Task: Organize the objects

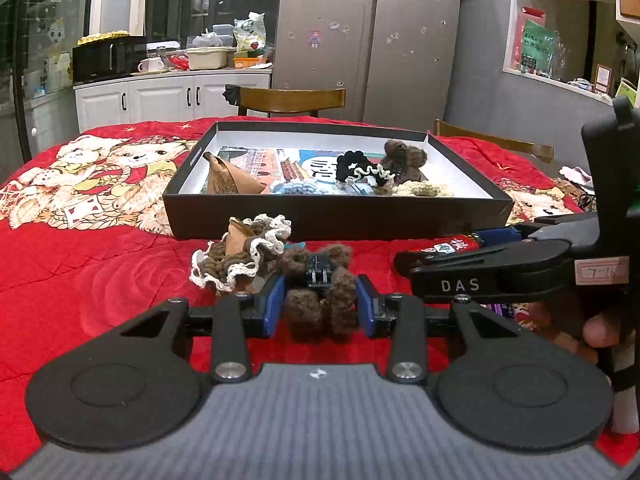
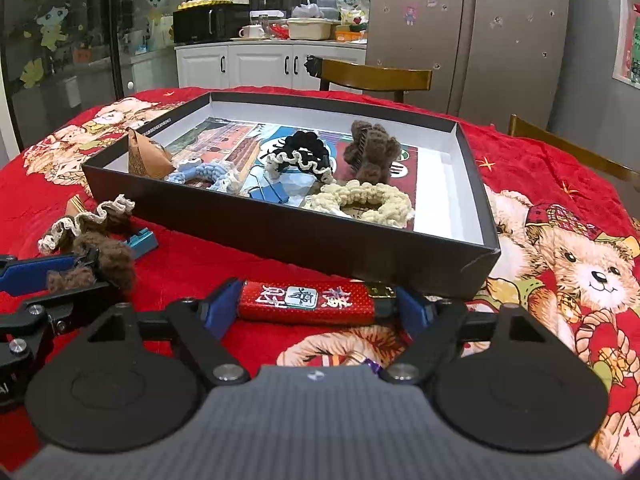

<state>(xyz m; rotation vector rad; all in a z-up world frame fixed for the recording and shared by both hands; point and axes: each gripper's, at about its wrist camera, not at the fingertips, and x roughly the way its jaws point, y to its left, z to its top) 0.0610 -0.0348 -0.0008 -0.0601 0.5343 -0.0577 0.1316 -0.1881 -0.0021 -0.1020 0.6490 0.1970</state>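
Nearest the left wrist camera, the left gripper (image 1: 320, 300) has its blue pads pressed against a fuzzy brown hair clip (image 1: 320, 292), apparently ready to carry it into the black box (image 1: 336, 216) just beyond, where other knitted scrunchies and a second brown clip already lie. Left of it, a brown-and-cream scrunchie (image 1: 240, 256) waits on the red bear-print cloth (image 1: 80, 272). To the right, the right gripper (image 2: 316, 300) straddles a red lighter (image 2: 308, 298) lying lengthwise just before the box's near wall; its jaws sit at the lighter's two ends, but whether they press on it I cannot tell. Both grippers tilt gently downward toward the table, side by side, low over the cloth.
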